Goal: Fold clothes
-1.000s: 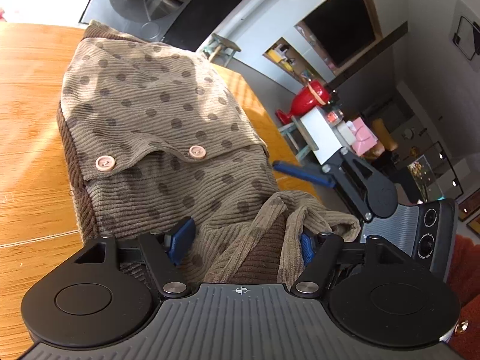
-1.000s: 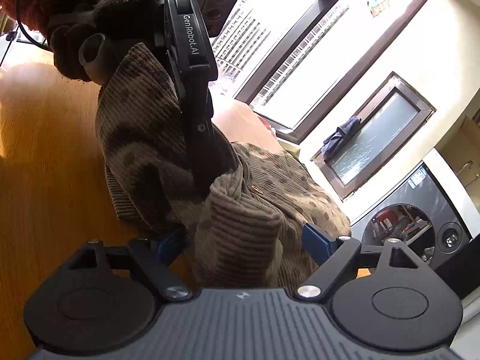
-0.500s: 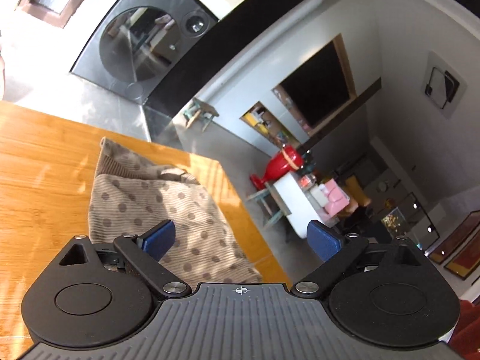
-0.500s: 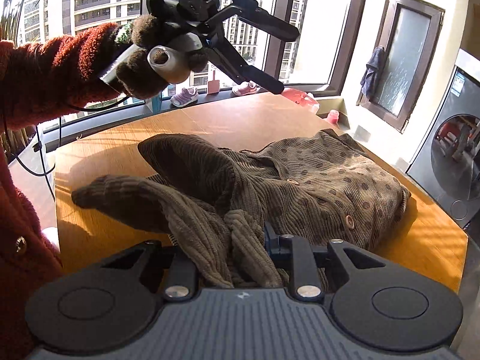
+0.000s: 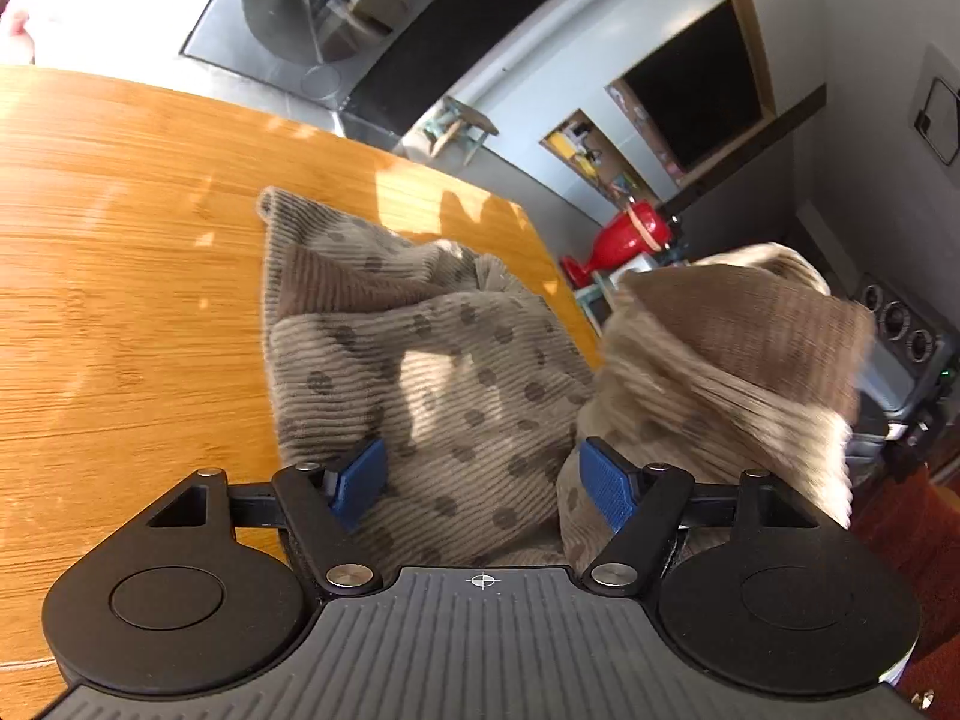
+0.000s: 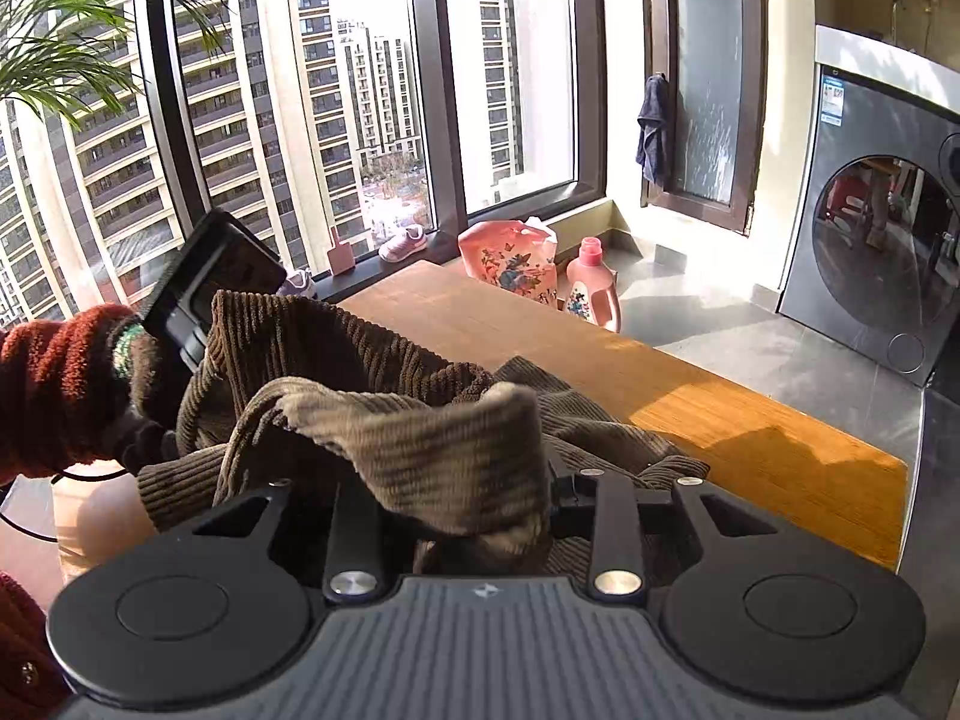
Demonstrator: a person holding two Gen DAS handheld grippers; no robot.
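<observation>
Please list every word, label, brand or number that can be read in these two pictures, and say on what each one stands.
No text can be read.
Washing machine: a sticker at its top corner, print too small.
Pink detergent bottle: flowered label, no legible words.
Pink refill pouch: flower print, no legible words.

Your wooden table (image 5: pixel 120 300) fills the frame's left. The dotted corduroy garment (image 5: pixel 420 372) lies at its right edge.

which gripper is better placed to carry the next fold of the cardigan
Right. The right gripper has a bunch of the cardigan between its fingers, lifted off the table. The left gripper is open, gripping nothing.
</observation>
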